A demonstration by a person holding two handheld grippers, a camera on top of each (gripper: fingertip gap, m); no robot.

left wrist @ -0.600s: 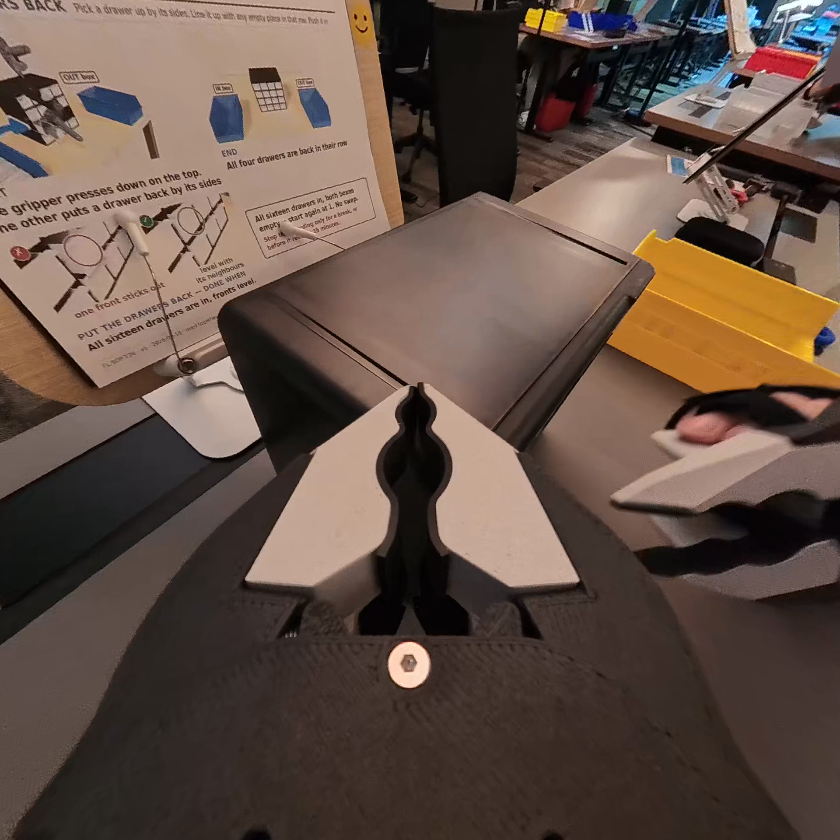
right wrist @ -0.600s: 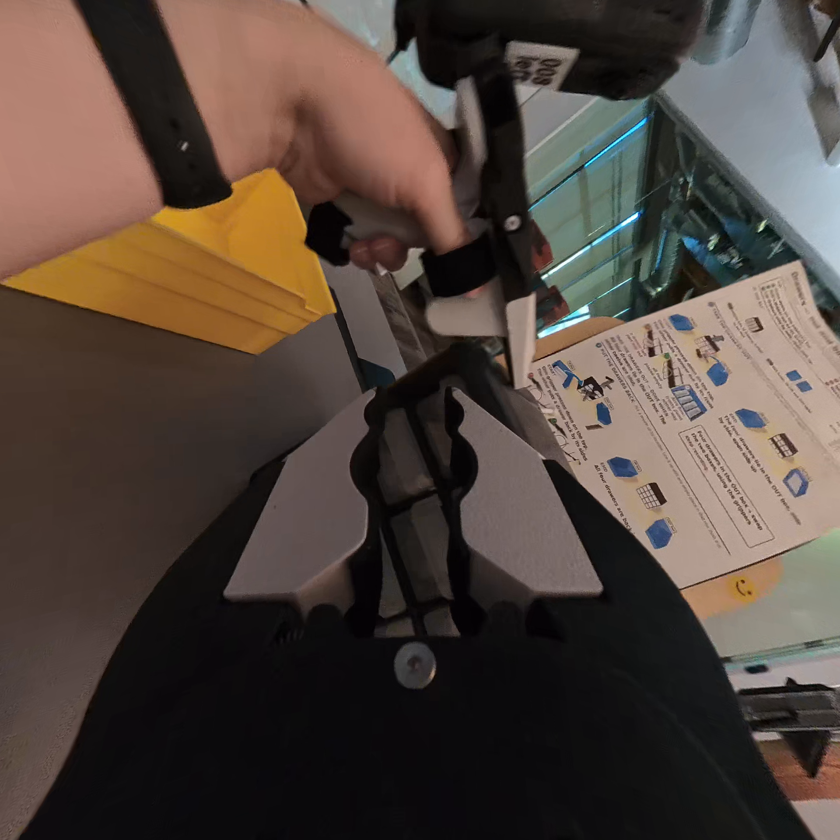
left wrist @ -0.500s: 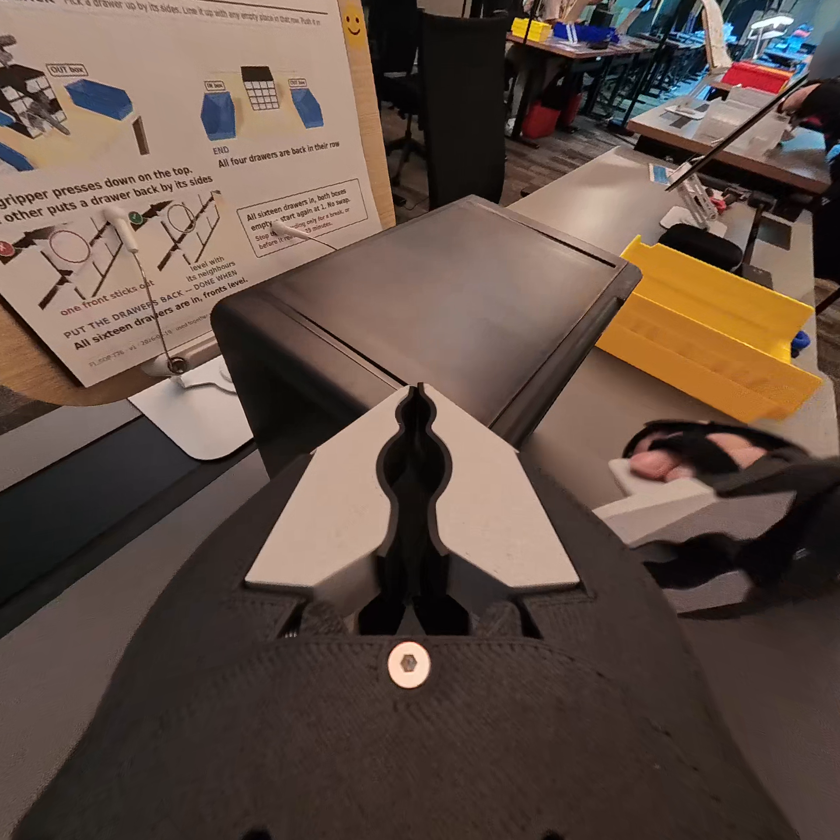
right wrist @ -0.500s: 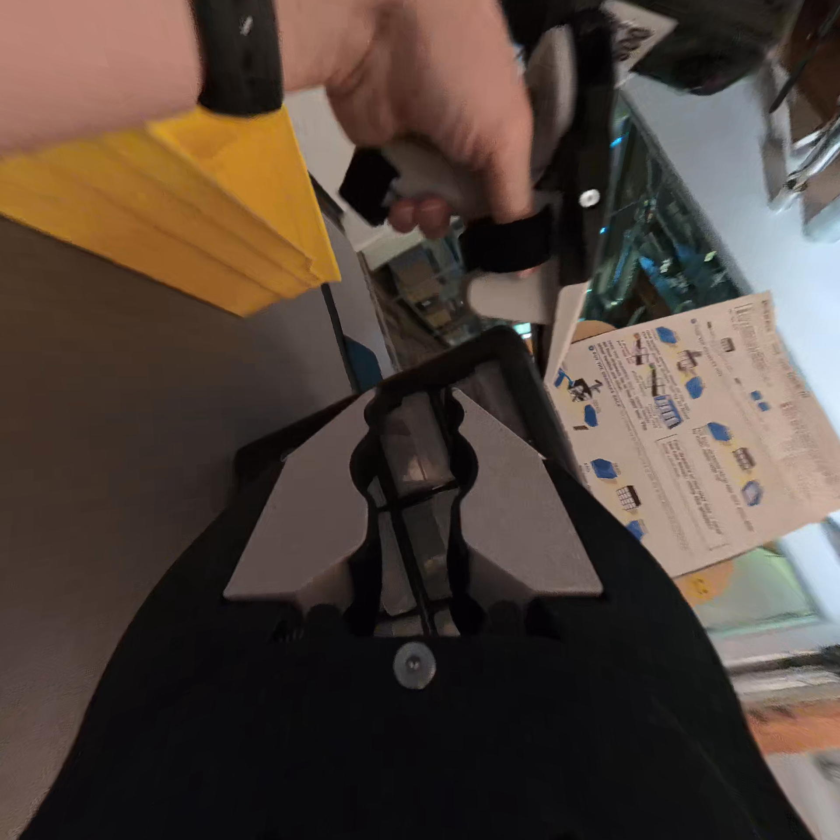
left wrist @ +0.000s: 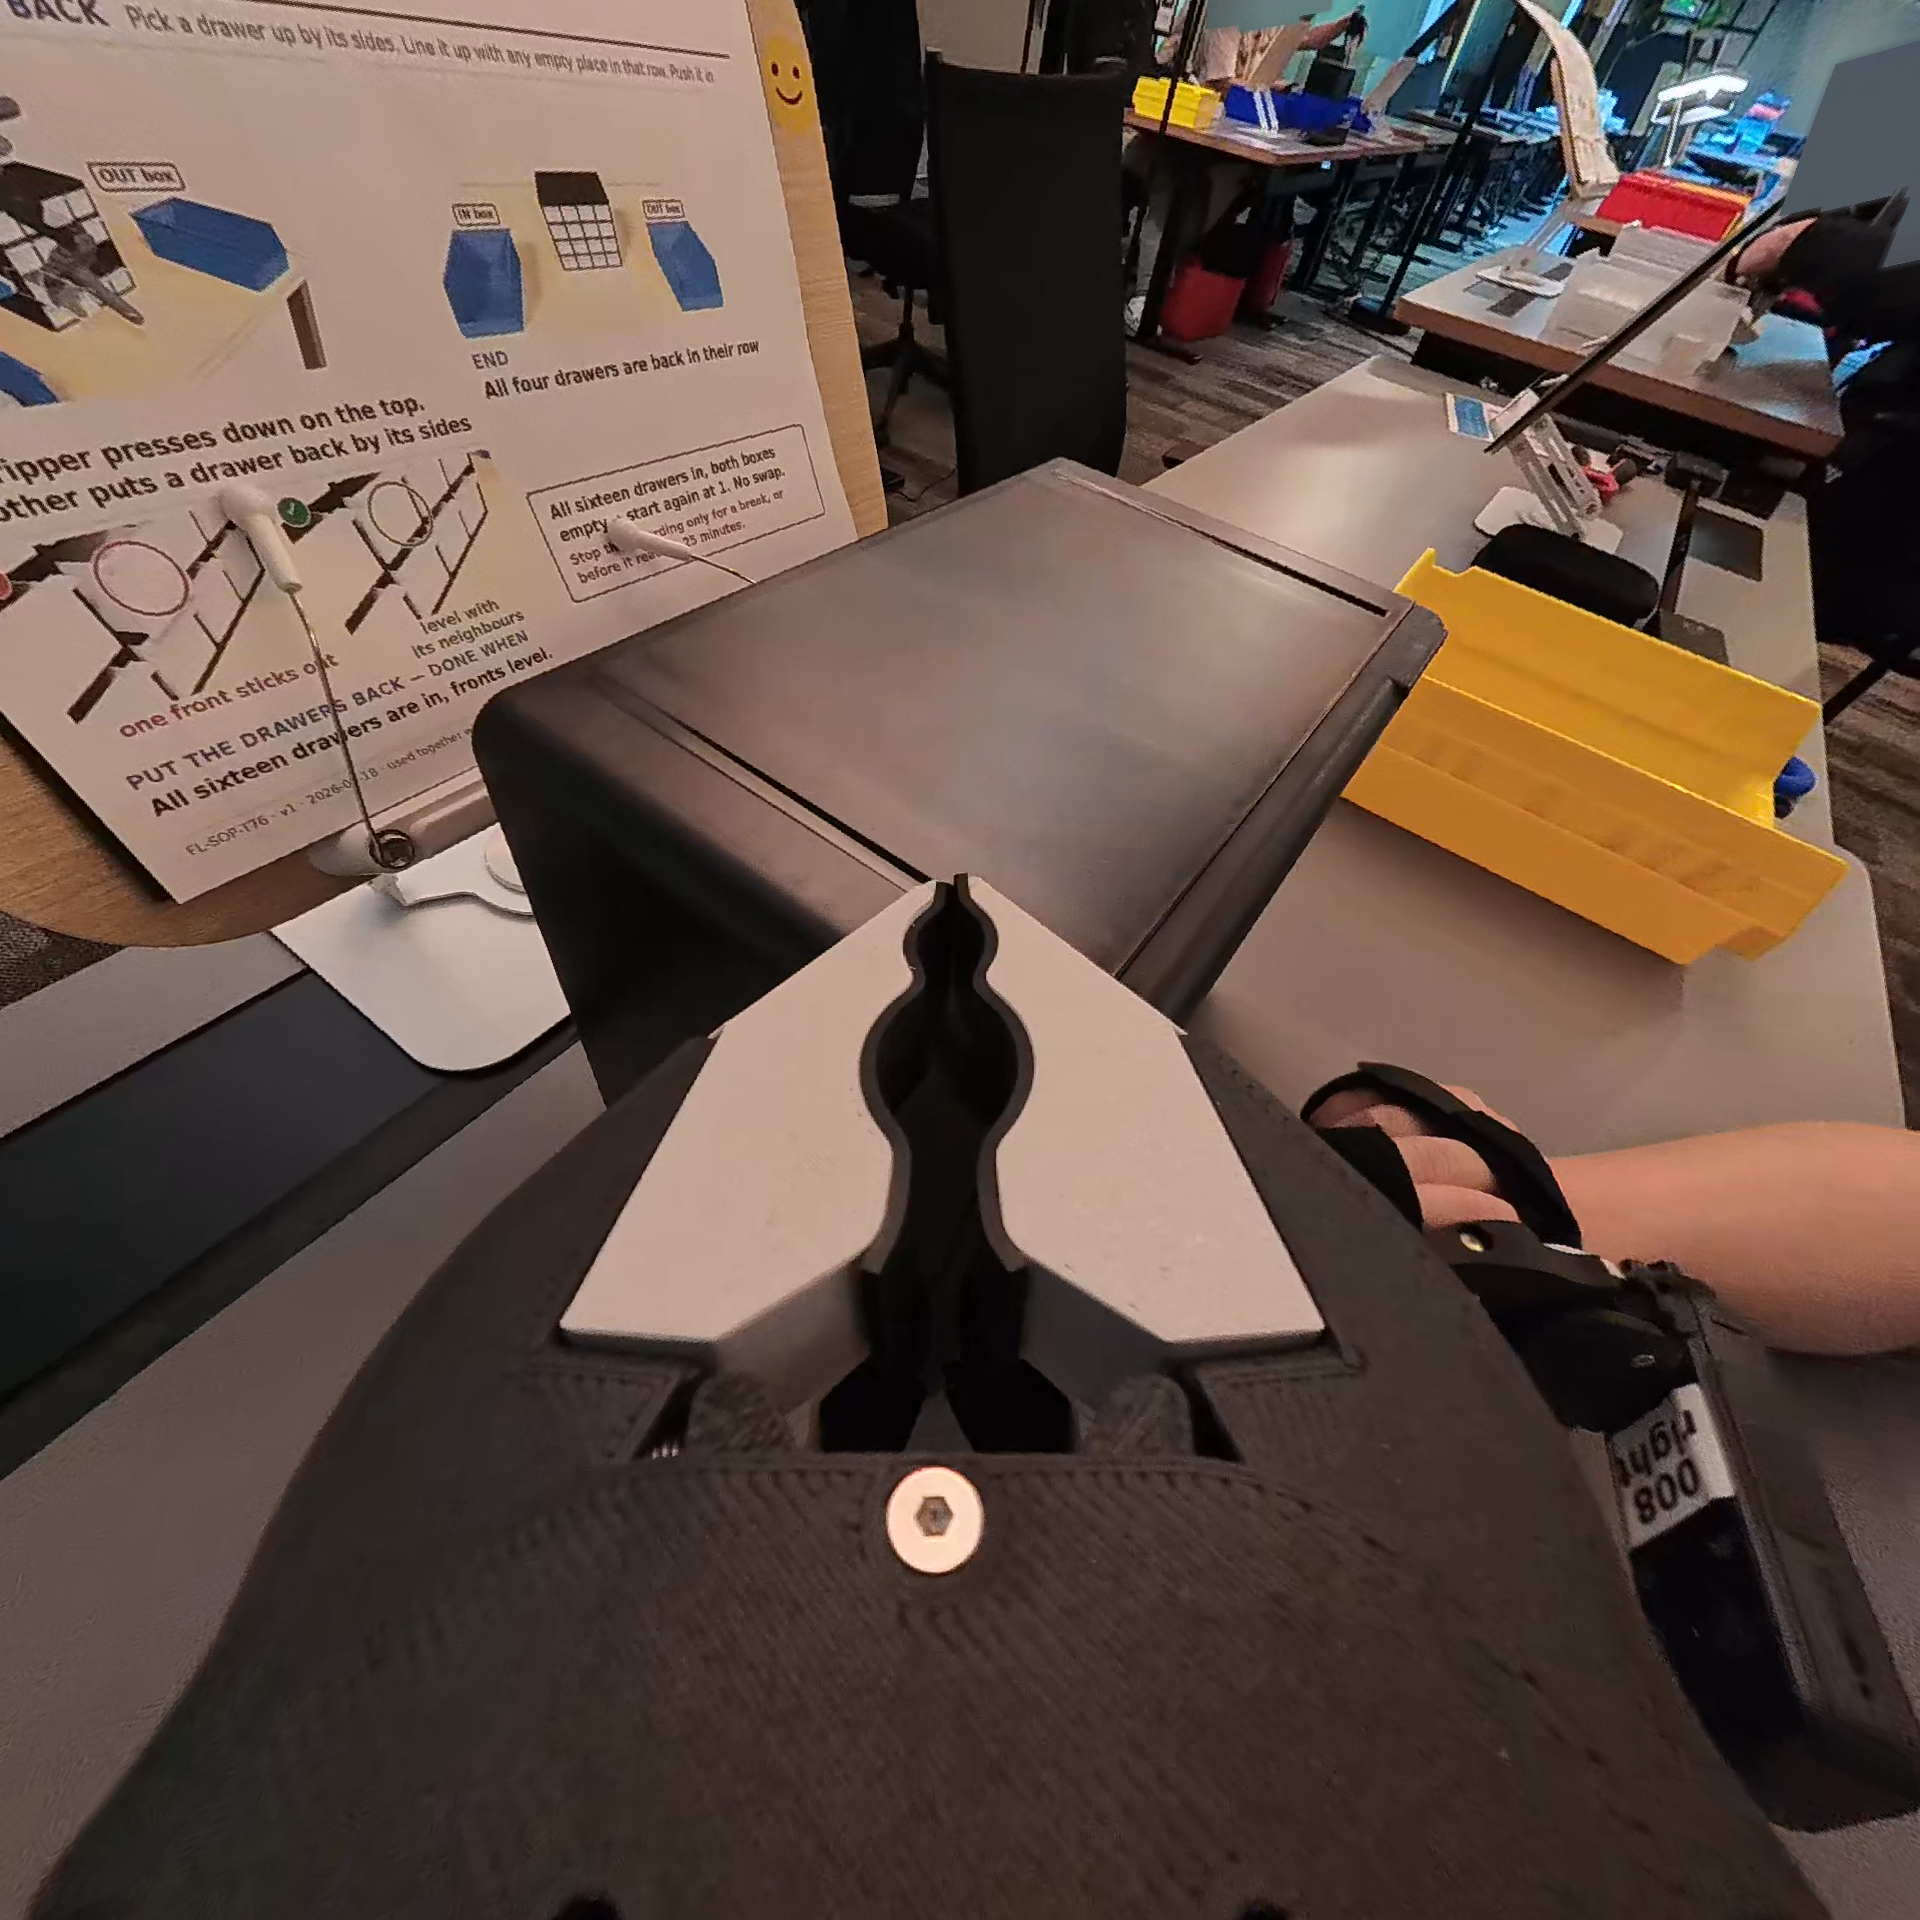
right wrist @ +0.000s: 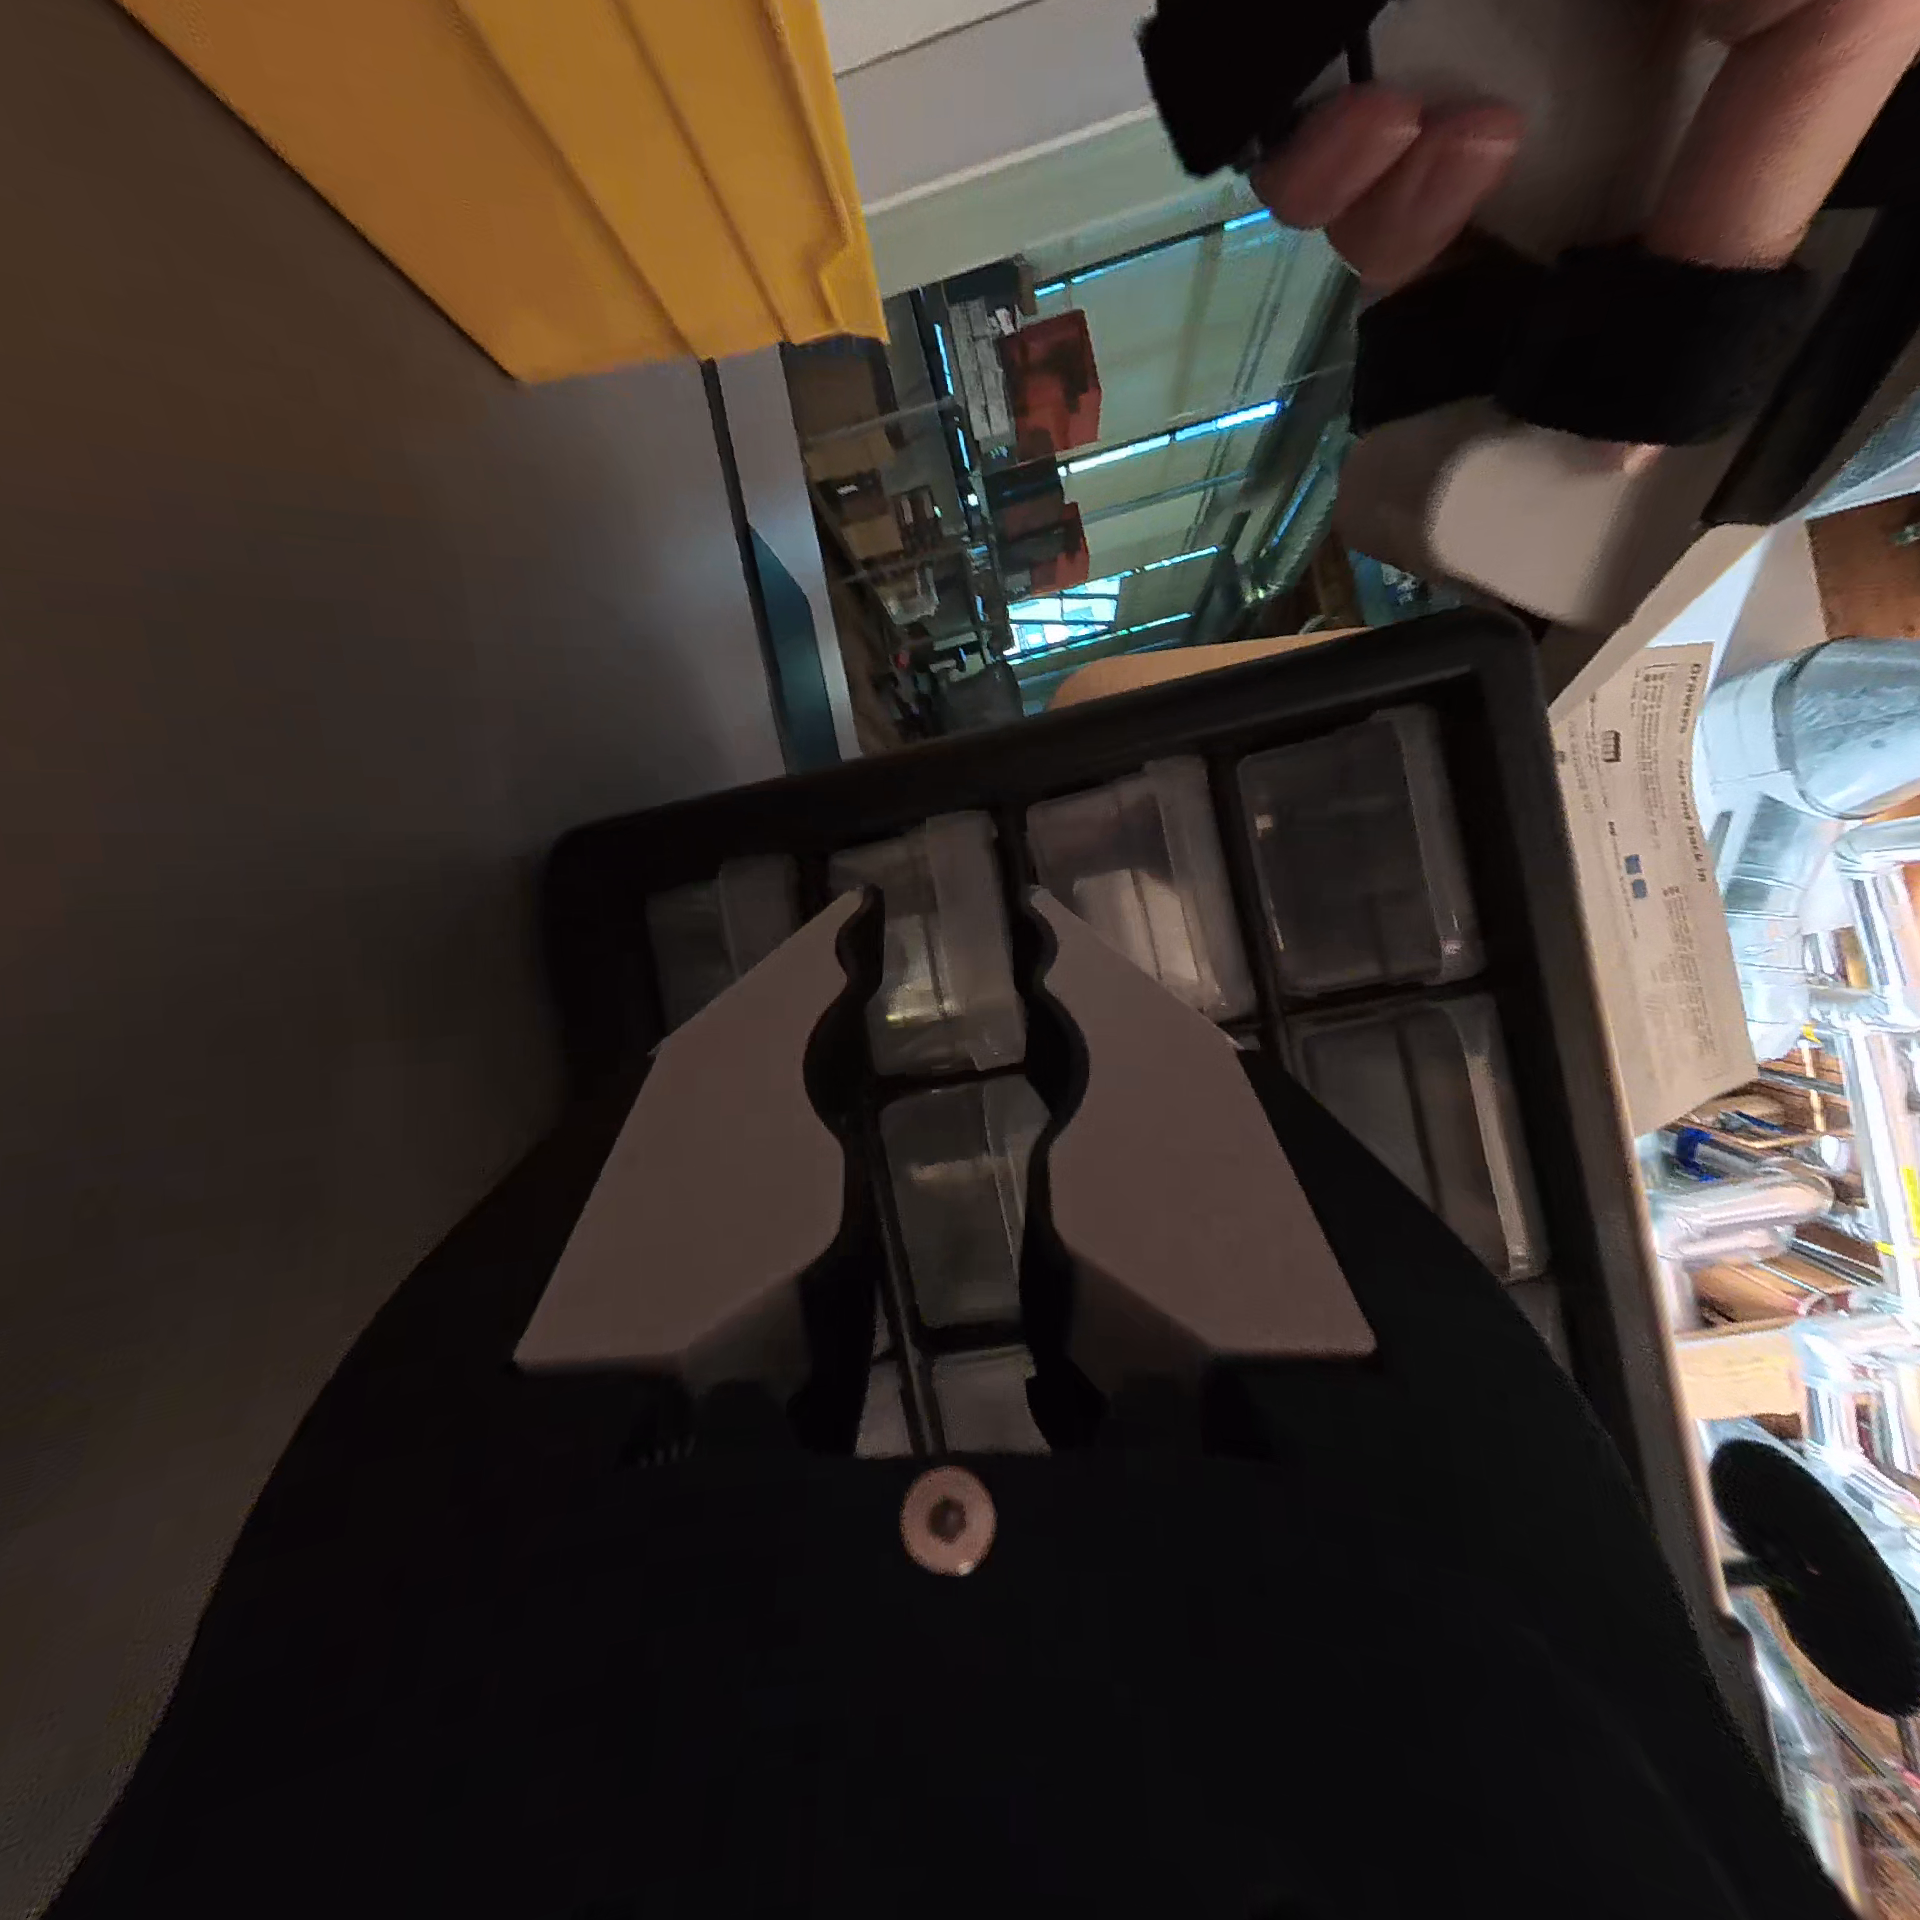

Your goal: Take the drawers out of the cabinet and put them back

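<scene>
The black cabinet (left wrist: 987,675) stands on the grey table, and its top shows in the left wrist view. My left gripper (left wrist: 958,885) is shut and empty, with its tips over the near edge of the cabinet top. The right wrist view is rolled sideways and faces the cabinet front (right wrist: 1538,935), which holds several clear drawers. My right gripper (right wrist: 951,909) is open, one finger on each side of a clear drawer (right wrist: 940,966) that seems to stick out a little. I cannot tell whether the fingers touch it. The right hand and its gripper body (left wrist: 1455,1174) show low right.
A yellow bin (left wrist: 1579,769) lies on the table right of the cabinet; it also shows in the right wrist view (right wrist: 582,177). An instruction sheet (left wrist: 395,416) stands on a holder behind the cabinet. The left hand (right wrist: 1455,156) is above the cabinet. The tips of one gripper are about 12 cm away from the tips of the other.
My right gripper has dropped and swung to face the cabinet front, so its fingers now flank a clear drawer. Its opening looks unchanged. My left gripper has stayed shut over the cabinet top.
</scene>
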